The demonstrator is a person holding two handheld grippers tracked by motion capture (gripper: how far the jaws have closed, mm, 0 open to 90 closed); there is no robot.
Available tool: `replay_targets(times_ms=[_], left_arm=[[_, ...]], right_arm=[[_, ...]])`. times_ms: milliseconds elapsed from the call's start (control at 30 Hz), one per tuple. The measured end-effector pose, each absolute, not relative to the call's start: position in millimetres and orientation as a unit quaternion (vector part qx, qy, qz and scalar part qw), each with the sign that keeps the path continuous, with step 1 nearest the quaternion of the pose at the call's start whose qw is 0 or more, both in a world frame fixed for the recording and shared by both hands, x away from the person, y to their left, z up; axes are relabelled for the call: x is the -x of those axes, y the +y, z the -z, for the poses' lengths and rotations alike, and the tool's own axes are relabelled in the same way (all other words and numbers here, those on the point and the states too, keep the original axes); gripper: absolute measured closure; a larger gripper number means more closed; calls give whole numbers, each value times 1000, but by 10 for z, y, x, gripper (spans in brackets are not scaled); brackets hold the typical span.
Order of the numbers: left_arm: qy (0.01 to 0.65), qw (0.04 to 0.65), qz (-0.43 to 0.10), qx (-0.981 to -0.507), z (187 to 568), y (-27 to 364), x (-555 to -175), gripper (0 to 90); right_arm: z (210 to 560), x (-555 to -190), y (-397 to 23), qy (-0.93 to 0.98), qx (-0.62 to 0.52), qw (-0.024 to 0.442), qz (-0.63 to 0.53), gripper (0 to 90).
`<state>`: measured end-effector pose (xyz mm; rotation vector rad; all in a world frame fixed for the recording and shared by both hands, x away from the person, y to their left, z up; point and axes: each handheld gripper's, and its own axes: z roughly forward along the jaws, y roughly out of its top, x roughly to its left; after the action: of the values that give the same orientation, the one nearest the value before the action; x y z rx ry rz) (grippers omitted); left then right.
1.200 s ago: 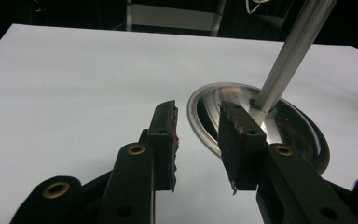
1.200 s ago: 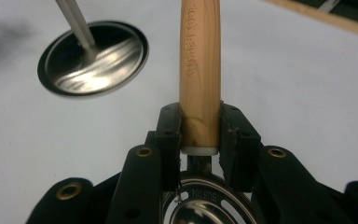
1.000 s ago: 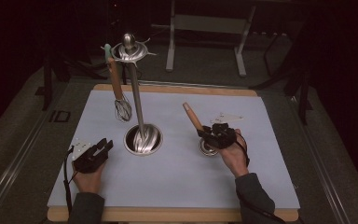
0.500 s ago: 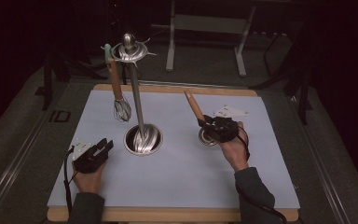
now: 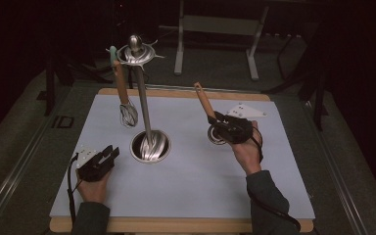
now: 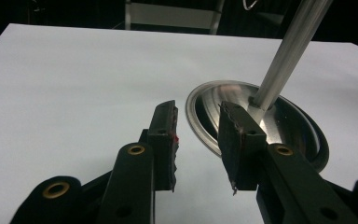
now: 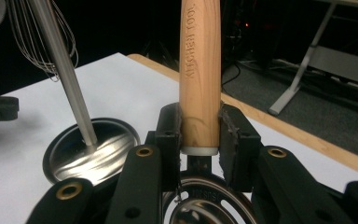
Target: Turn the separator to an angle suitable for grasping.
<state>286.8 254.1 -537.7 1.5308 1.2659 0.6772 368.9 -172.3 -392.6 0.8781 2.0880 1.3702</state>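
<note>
- Resting low on the white mat (image 5: 186,196) at the left of the high view, the left gripper (image 5: 108,155) is seen with its jaws spread and nothing between them; in the left gripper view (image 6: 196,142) bare mat shows in the gap.
- Just right of that gripper, the round steel base (image 5: 150,146) of a utensil stand is set on the mat, and its pole (image 5: 142,100) rises to a ringed top (image 5: 136,52).
- A whisk (image 5: 128,113) with a wooden handle is hung from that ring, wire end down, on the left side of the pole and clear of the mat.
- Right of the stand, the task's thing, a wooden-handled kitchen tool (image 5: 205,102), is pinched by the right gripper (image 5: 221,125), whose pads are pressed on the lower end of the handle.
- In the high view the long axis of the handle is tilted: its free end points up and away toward the far edge of the table and slightly left, while its metal head (image 5: 216,135) is kept low beside the gripper, over the right half of the mat.
- In the right gripper view the handle (image 7: 199,74) stands straight up between the jaws (image 7: 199,135), with a pale collar at its foot and a round metal head below.
- The words "KITCHEN TOOL" are read lengthwise along the handle; small stamped writing on the metal head cannot be made out.
</note>
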Motion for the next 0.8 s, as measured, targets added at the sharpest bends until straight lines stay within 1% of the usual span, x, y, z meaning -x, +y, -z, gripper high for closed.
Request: replay_targets(times_ms=[800], left_arm=[[522, 495, -279, -636, 5381, 2536, -2878, 679]], right_arm=[[3659, -3622, -1602, 760, -262, 265, -532, 710]])
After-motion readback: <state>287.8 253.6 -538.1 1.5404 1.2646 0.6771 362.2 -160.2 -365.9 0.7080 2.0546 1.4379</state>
